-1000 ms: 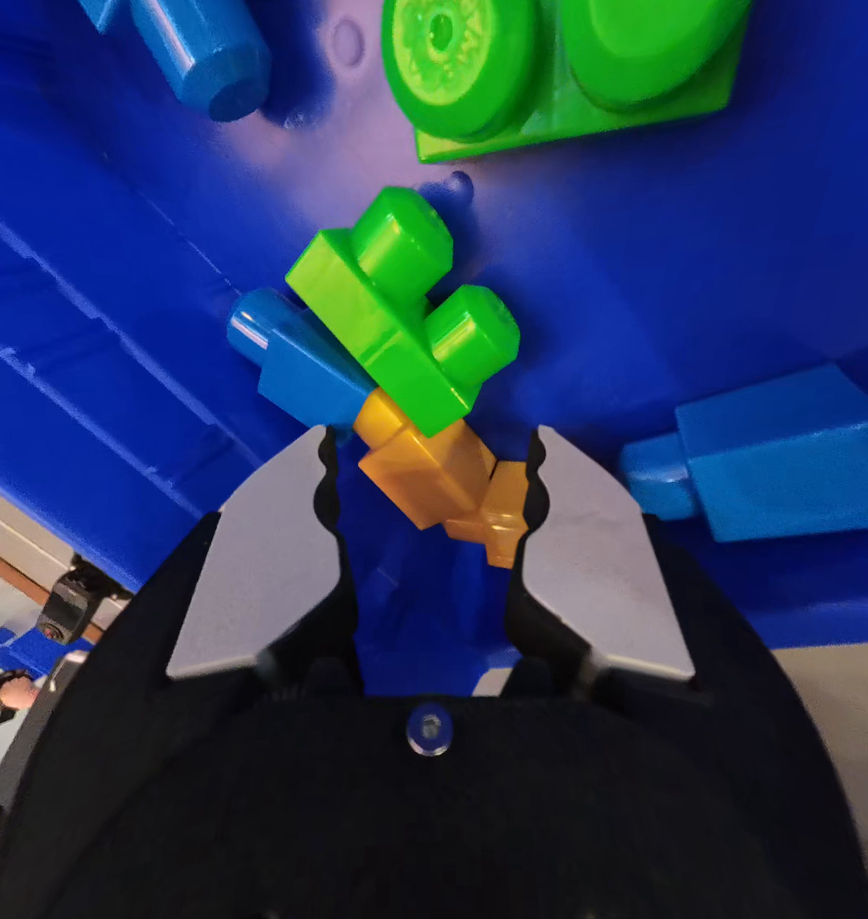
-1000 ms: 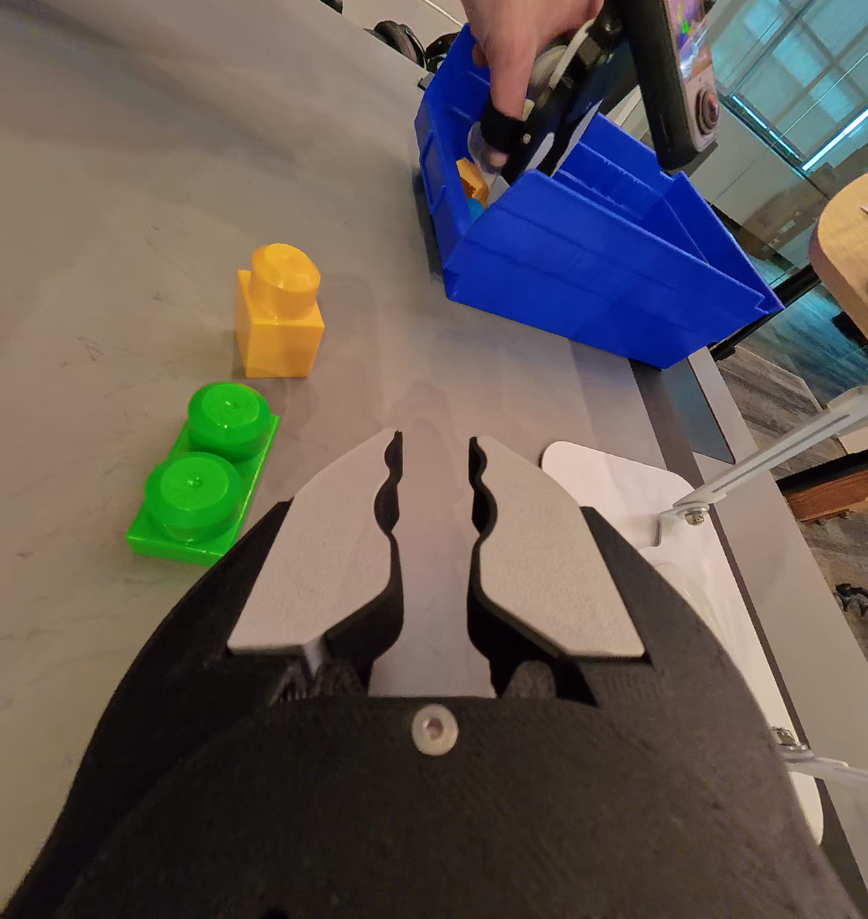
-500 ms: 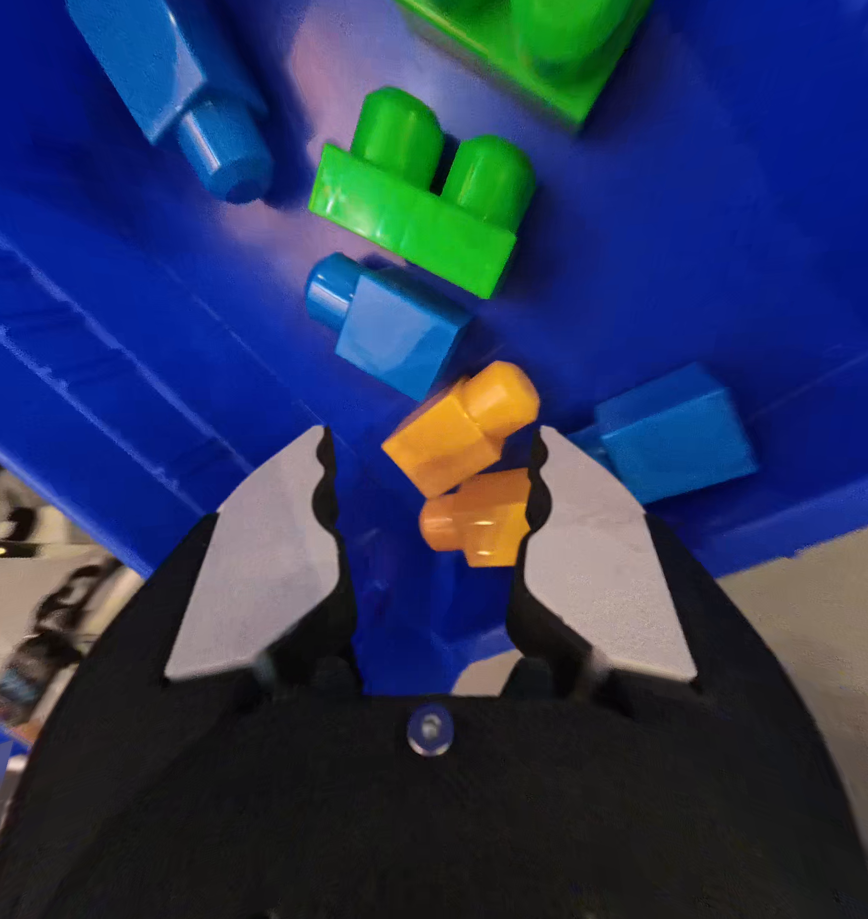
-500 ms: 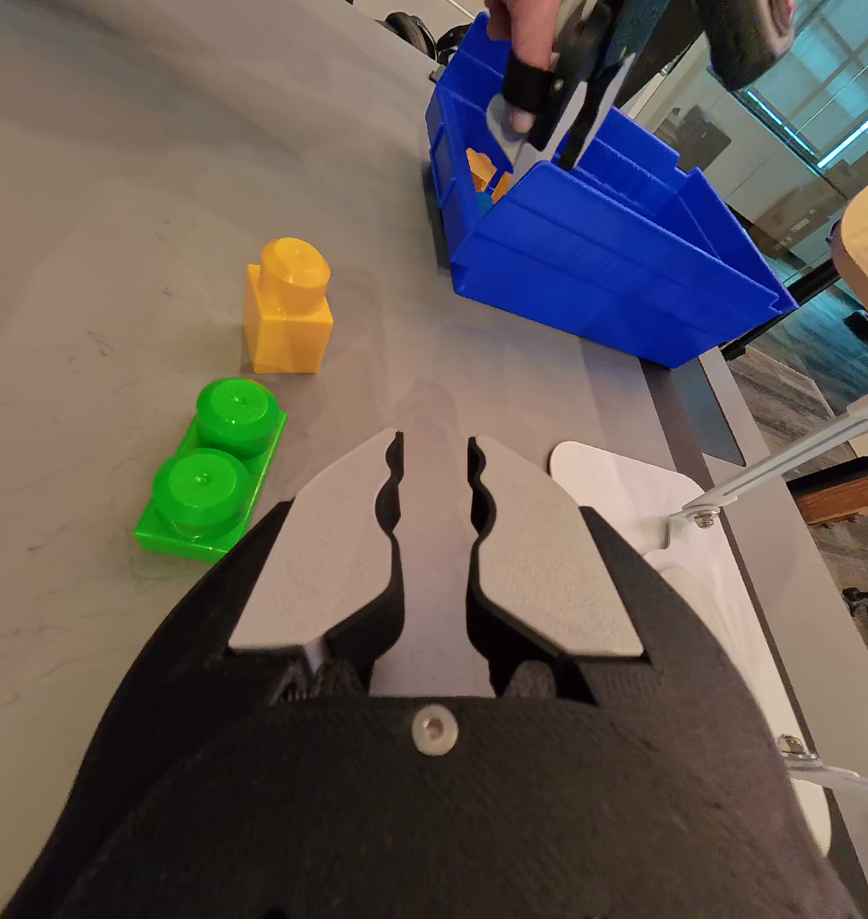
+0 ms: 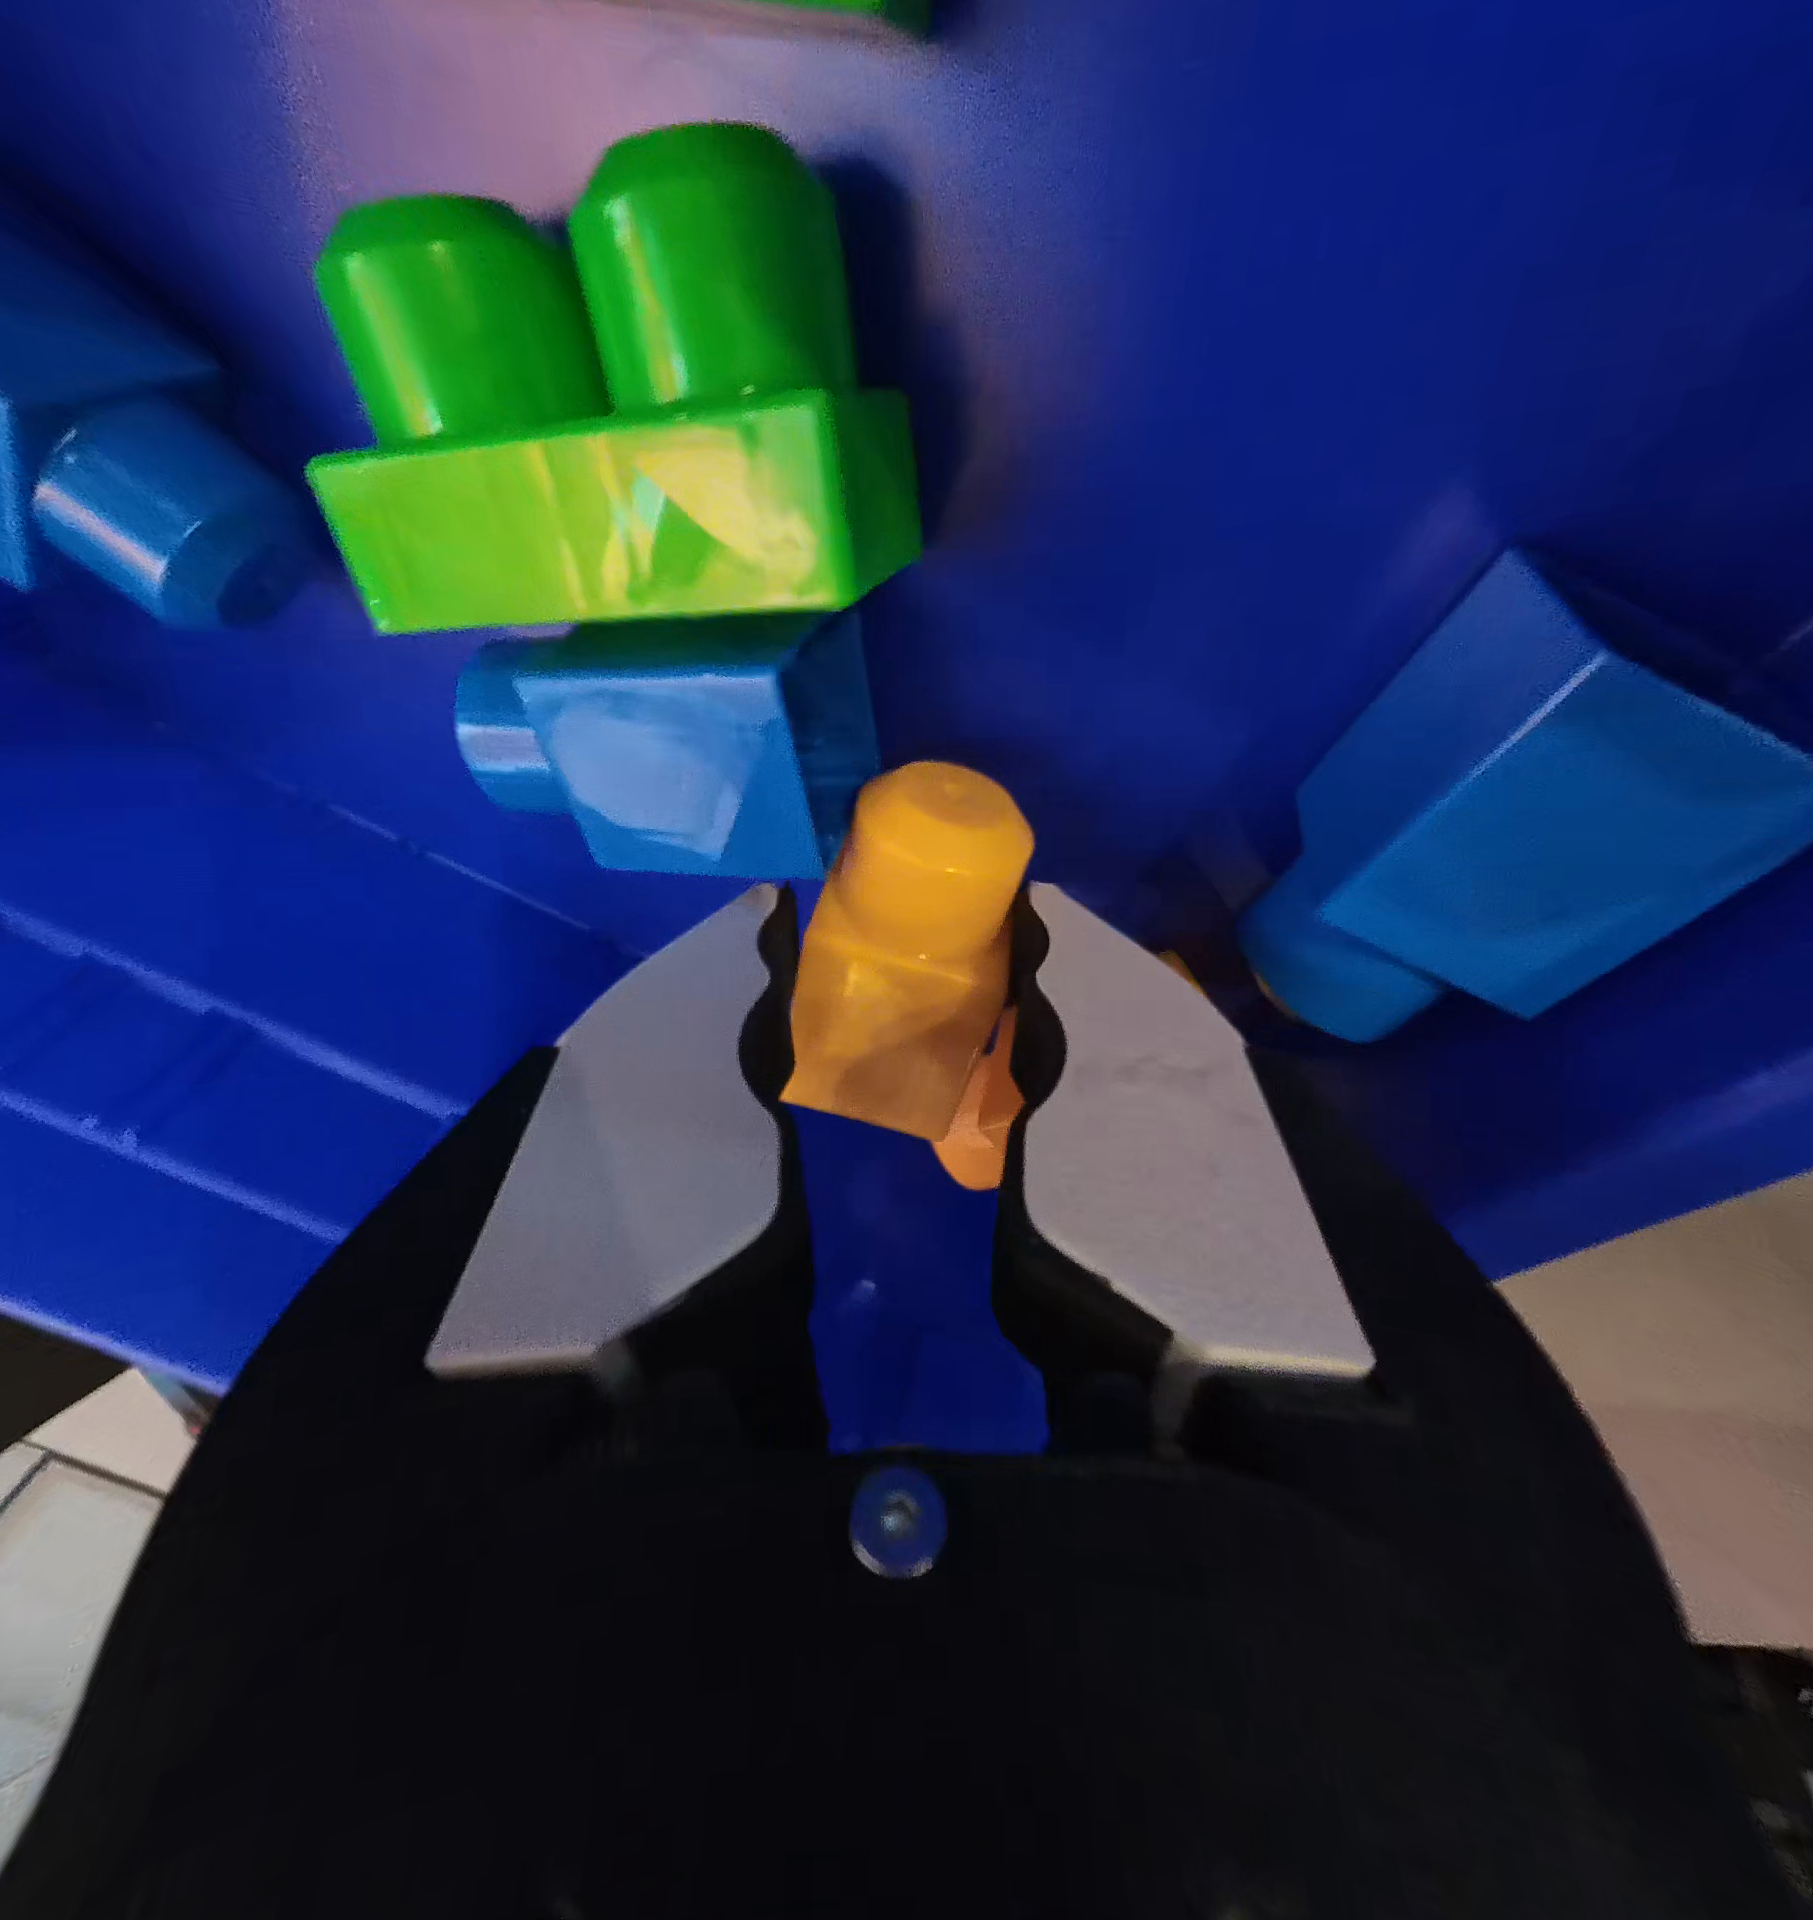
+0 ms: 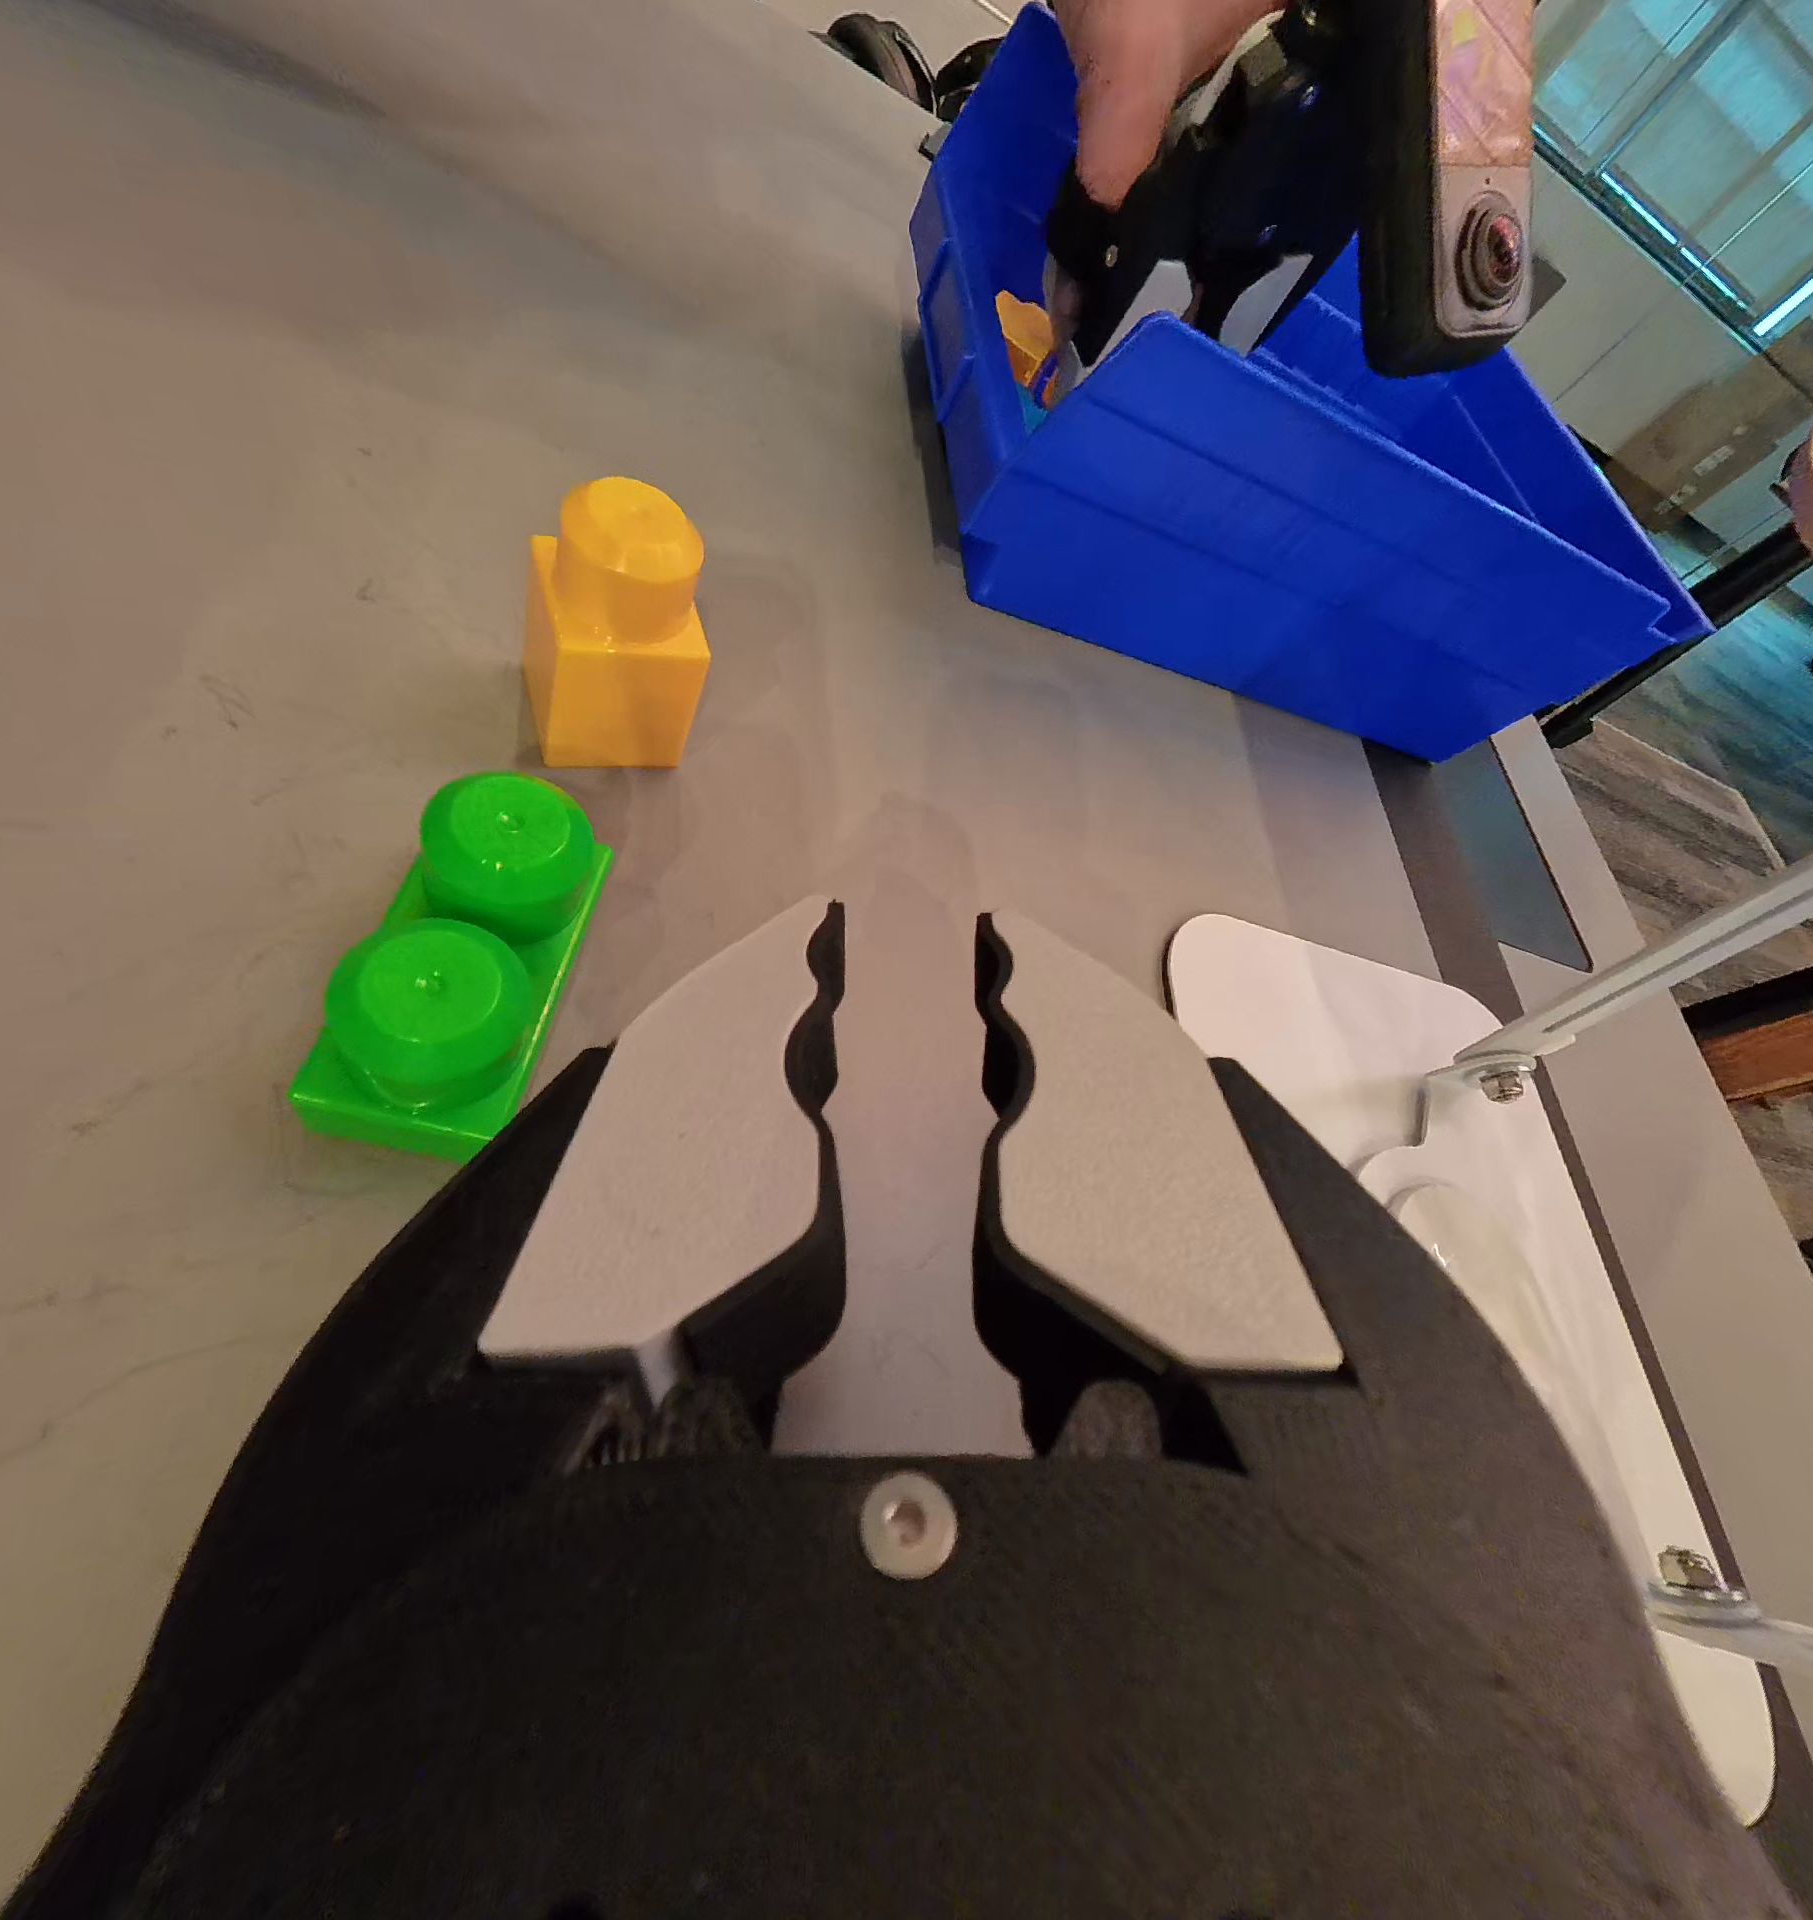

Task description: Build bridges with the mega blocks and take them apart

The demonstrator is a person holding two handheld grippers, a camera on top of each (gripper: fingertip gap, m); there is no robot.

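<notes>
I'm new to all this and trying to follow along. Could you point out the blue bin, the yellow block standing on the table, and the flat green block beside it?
blue bin [image 6: 1297, 540], right wrist view, outer side wall.
yellow block [image 6: 616, 686], right wrist view, front face.
green block [image 6: 429, 1003], right wrist view, nearer stud's top.

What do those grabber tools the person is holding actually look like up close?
Each gripper, left and right, has a wide matte-black body tapering to two fingers faced with pale grey, finely textured plates. Their inner edges are black and wavy. A small round screw sits at the centre. No cables or sleeves show.

Left view's pretty soft and motion-blurred, glare on the green block [image 5: 611, 509]; right view's sharp, evenly lit, heavy fisheye bending at edges.
</notes>
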